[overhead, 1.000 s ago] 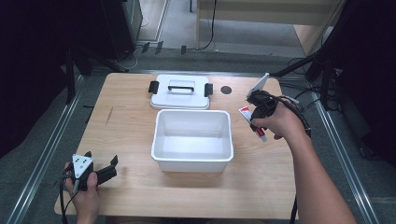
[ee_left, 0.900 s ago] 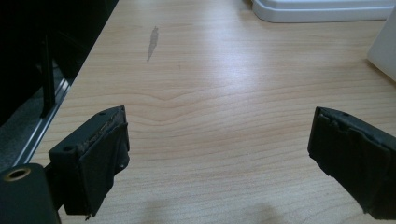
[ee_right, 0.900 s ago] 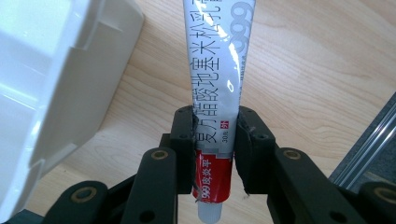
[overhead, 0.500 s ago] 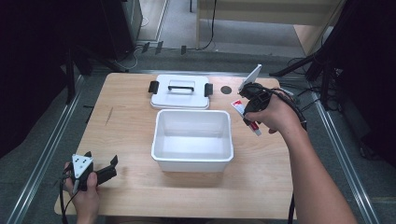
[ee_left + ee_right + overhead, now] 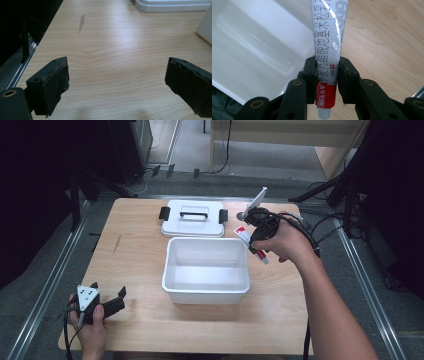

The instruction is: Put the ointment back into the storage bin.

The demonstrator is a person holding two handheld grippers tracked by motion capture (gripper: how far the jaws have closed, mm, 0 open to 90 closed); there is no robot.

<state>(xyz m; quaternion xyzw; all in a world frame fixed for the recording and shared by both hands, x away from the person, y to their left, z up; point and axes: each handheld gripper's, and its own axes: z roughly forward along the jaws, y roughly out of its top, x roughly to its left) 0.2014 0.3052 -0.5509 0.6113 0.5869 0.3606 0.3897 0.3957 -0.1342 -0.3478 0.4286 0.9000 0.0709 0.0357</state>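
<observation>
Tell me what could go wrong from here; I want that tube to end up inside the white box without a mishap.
1. The right tongs pinch the tube near its capped end, so most of its length sticks out unsupported; it could swivel or slip in the grip.
2. The tube hangs beside the white box's right rim, over bare table; released here, it would probably land outside.
3. Its long free end could catch the rim on the way in and nudge the box.

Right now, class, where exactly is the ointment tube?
In the high view, the ointment tube is clamped in the right gripper, held in the air just off the right rim of the open white bin, near the lid.
</observation>
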